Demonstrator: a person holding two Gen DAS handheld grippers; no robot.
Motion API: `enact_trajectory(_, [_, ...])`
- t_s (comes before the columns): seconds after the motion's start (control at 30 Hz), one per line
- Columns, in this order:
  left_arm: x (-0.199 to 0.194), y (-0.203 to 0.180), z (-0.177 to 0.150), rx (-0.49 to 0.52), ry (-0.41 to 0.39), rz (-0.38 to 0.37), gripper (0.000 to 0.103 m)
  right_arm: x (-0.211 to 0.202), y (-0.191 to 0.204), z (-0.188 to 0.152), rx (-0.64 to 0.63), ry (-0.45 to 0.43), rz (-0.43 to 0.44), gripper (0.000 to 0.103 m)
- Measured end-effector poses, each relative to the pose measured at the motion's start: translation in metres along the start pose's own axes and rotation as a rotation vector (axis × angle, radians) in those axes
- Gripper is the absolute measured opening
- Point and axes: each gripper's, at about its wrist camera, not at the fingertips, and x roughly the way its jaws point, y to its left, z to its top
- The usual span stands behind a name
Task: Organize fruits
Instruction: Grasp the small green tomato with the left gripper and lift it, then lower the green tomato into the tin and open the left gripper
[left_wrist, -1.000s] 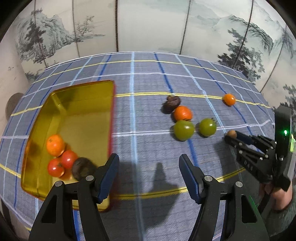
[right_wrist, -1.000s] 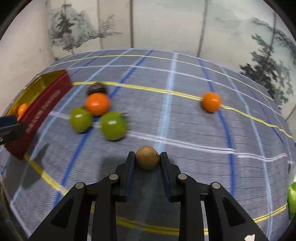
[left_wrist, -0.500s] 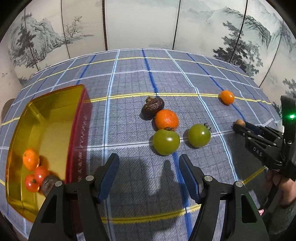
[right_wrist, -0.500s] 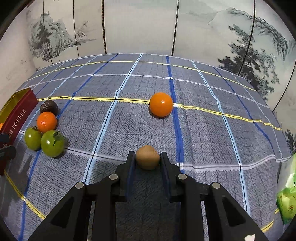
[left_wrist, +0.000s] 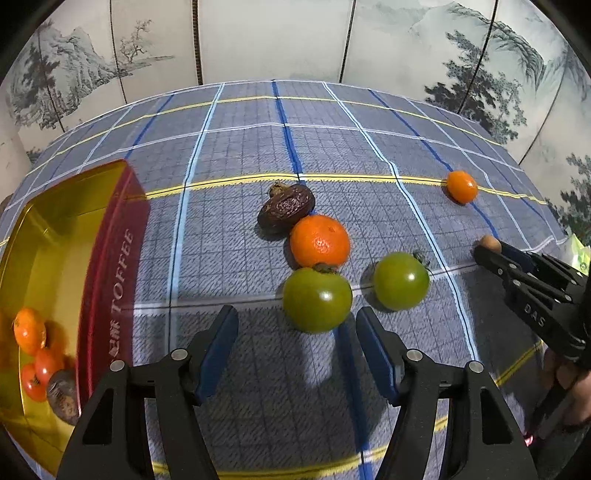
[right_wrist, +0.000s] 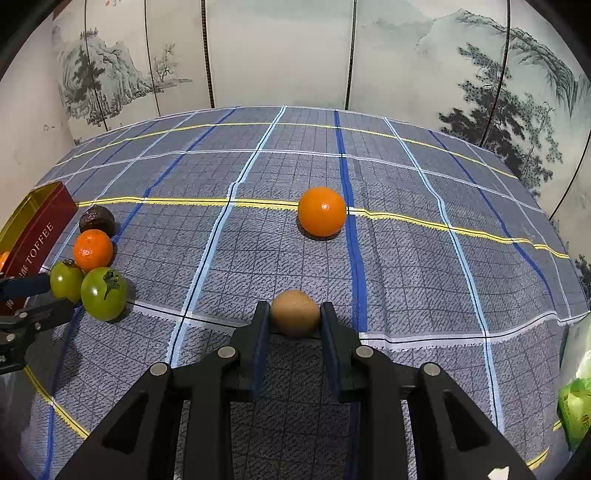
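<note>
My left tongs (left_wrist: 295, 339) tilt steeply down over the checked worktop (left_wrist: 240, 155), jaws closing with nothing between them; the nearer green tomato (left_wrist: 317, 300) sits just beyond the tips. My right tongs (right_wrist: 293, 321) also point down and grip a small round brown fruit (right_wrist: 294, 312); in the left view they enter from the right edge.

Loose on the cloth at centre frame I count two green tomatoes, the second (left_wrist: 400, 280) to the right, one mandarin (left_wrist: 319, 240), one wrinkled dark fruit (left_wrist: 286, 208) and one smooth orange fruit (left_wrist: 461, 186) at upper right. The dark fruit's long axis runs from lower left to upper right, stem end upper left.

The gold toffee tin (left_wrist: 110, 280) at left holds four pieces in its lower corner
</note>
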Motion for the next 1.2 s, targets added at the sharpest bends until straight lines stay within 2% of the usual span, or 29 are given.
enact_trajectory(0.13, [0.005, 0.003, 0.005, -0.016, 0.006, -0.017, 0.053, 0.000, 0.000, 0.000, 0.000, 0.000, 0.000, 0.025])
enact_trajectory(0.17, [0.005, 0.003, 0.005, -0.017, 0.006, -0.030, 0.041, 0.000, 0.000, 0.000, 0.000, 0.000, 0.000, 0.025])
enact_trajectory(0.2, [0.004, 0.004, 0.005, -0.019, 0.008, -0.039, 0.038, 0.000, 0.000, 0.000, 0.000, 0.000, 0.000, 0.025])
enact_trajectory(0.77, [-0.025, 0.028, 0.001, -0.063, -0.022, -0.022, 0.037, 0.000, 0.001, 0.000, -0.001, 0.000, -0.002, 0.025])
enact_trajectory(1.0, [-0.050, 0.048, 0.004, -0.079, -0.077, -0.009, 0.037, 0.000, 0.001, 0.000, 0.000, 0.000, -0.002, 0.025])
enact_trajectory(1.2, [-0.066, 0.078, 0.008, -0.116, -0.117, 0.036, 0.037, 0.000, 0.001, 0.000, -0.001, 0.000, -0.002, 0.025])
